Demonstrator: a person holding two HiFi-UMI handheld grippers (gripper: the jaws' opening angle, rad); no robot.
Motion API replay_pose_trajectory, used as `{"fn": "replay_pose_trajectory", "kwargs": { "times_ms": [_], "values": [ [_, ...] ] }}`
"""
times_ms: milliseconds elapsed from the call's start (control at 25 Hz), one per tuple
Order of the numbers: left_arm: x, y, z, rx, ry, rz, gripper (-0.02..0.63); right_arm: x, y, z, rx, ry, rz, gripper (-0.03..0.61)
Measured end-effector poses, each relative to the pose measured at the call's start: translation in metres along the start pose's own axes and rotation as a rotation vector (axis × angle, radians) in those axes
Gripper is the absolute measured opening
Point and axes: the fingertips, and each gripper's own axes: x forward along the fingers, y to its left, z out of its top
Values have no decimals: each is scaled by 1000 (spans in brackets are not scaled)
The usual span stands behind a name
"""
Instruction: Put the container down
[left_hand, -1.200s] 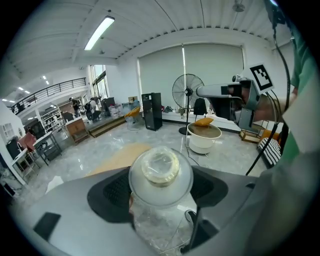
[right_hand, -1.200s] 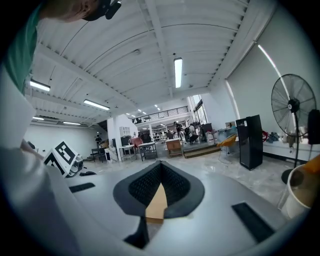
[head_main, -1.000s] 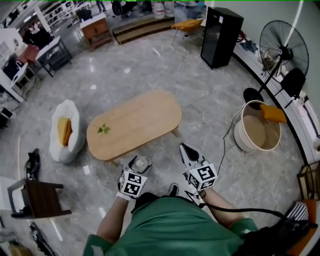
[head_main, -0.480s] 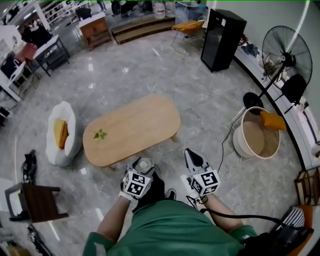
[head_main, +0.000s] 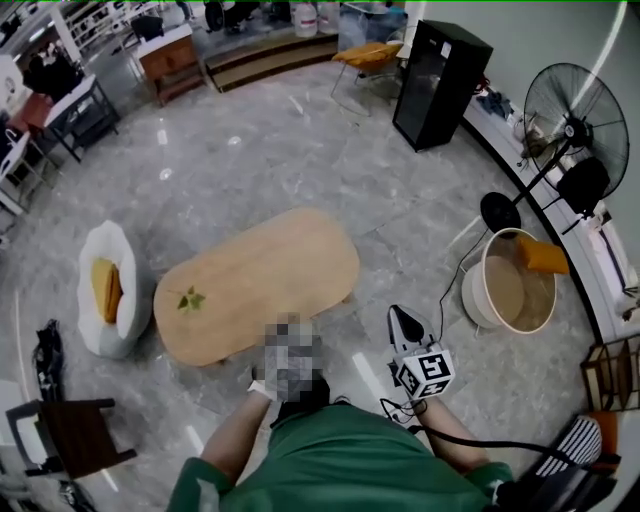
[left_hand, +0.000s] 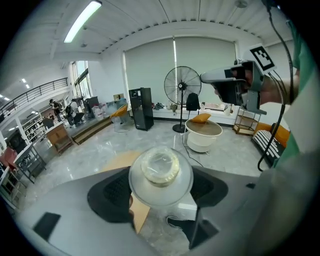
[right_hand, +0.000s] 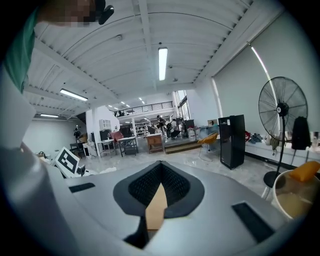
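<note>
Left claw (left_hand: 161, 191) clamped on the container (left_hand: 161, 172), a clear round pot with a pale yellowish cap, jaws pressing its sides. It is held in the air, with a sliver of wooden tabletop (left_hand: 138, 213) and grey marble floor (left_hand: 156, 223) showing beneath it. In the head view this claw is blurred over, just off the tabletop's near edge; cannot tell there whether the container sits over wood or floor. Right claw (right_hand: 160, 167) has its jaws together at the tips with nothing between them, only a wedge of tabletop visible past them. In the head view it hangs over the floor, right of the tabletop's near end, its marker cube (head_main: 428, 370) toward the person's green shirt (head_main: 340, 460). On the tabletop, a small green sprig (head_main: 190, 299) near the left end. Left of the tabletop, a white seat (head_main: 95, 330) with a yellow cushion (head_main: 104, 288). To the right, a round white tub (head_main: 475, 290) with an orange cushion (head_main: 545, 255) at its rim. Farther off, a standing fan (head_main: 575, 110) and a black cabinet (head_main: 430, 70).
</note>
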Motion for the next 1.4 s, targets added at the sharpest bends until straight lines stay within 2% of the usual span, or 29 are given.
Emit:
{"fn": "replay_pose_trajectory", "kwargs": {
  "times_ms": [280,440,560,680,800,1040,1240,1400],
  "values": [
    [50,71,9,19,5,-19,344,78,-4,21,-44,33,-15,14],
    [69,88,1,5,18,-31,343,104,-3,18,-41,67,-8,14],
    [92,115,8,-8,1,-7,342,135,-7,19,-62,70,19,14],
    [123,135,8,-45,4,13,343,169,-19,12,-90,93,56,14],
    [151,138,2,-78,32,27,343,191,-37,-6,-70,133,102,14],
    [206,143,19,-127,56,109,342,236,-85,-25,-37,186,237,14],
    [258,154,21,-204,64,193,343,281,-119,-42,-96,202,354,14],
    [302,157,16,-238,75,218,344,306,-145,-63,-107,232,411,14]
  ]
}}
